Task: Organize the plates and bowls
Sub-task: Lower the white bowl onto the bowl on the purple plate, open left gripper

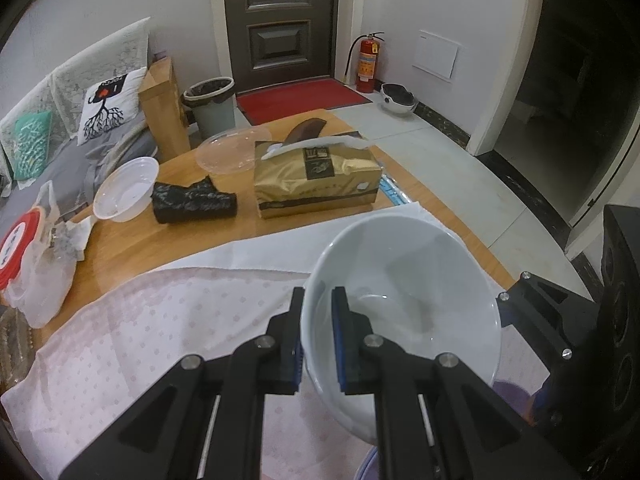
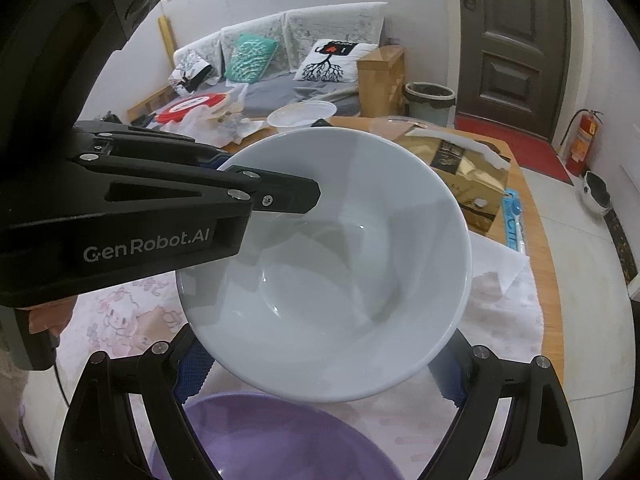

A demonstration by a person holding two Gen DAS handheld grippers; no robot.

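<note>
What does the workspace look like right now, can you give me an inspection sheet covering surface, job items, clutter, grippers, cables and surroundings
Surface: wooden table with a pink patterned cloth over the near part.
Job's things: white bowl held tilted in the air; purple basin below it.
Clutter: tissue box, black bag, plastic bowl, clear lid, red-lidded container in a plastic bag.
Grippers: left gripper clamps the white bowl's rim, one finger inside, one outside; right gripper open, fingers either side of the bowl's underside.
Cables: nothing seen.
Surroundings: sofa, door, fire extinguisher, waste bin.
</note>
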